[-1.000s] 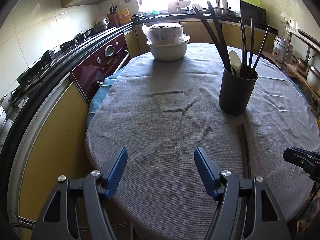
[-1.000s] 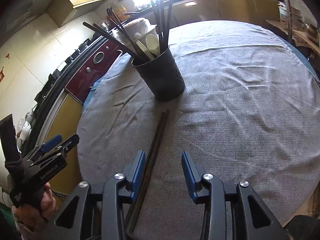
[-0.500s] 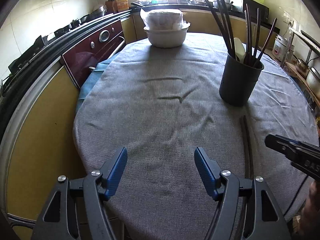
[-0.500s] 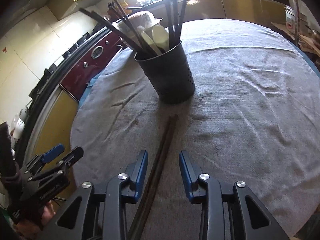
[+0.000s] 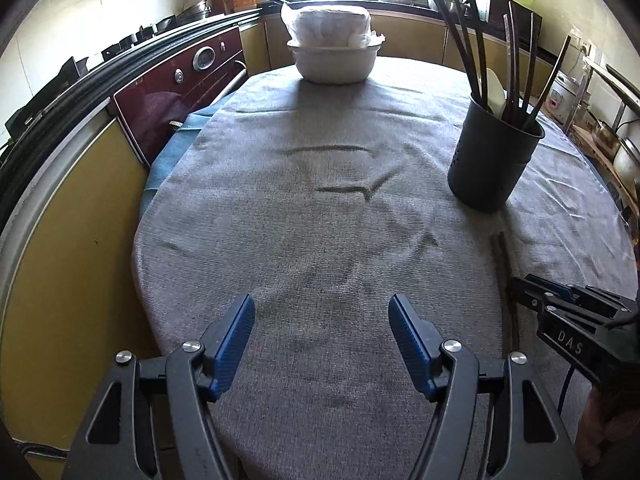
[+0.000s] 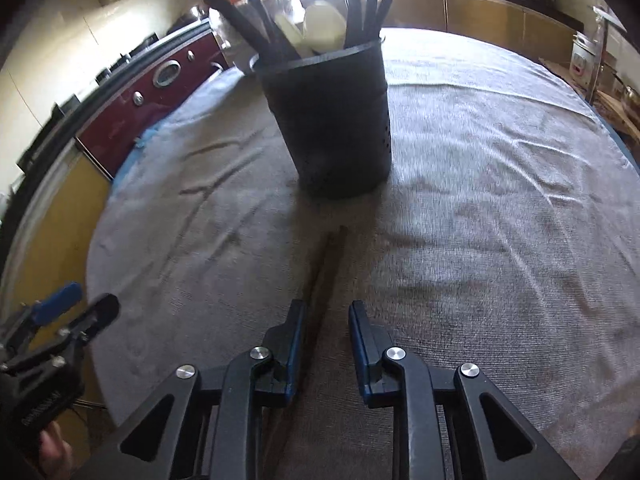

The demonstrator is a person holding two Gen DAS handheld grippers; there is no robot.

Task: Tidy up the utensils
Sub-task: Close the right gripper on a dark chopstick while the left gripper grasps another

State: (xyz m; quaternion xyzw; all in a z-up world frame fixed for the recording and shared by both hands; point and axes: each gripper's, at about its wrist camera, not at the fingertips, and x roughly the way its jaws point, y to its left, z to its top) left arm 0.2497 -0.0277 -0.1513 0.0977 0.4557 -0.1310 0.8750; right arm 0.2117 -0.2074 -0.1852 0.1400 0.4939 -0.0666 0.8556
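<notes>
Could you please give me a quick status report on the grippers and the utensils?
Right gripper closing around the chopsticks on the cloth, not yet clamped. Left gripper open, empty. Holder upright beyond; path clear.

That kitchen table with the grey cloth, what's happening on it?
A person is tidying utensils with a hand-held gripper in each hand. The right hand-held gripper is closing around the dark chopsticks lying on the grey tablecloth, not yet pinching them. The left hand-held gripper hangs open over bare cloth. The black utensil holder already holds several utensils.
</notes>
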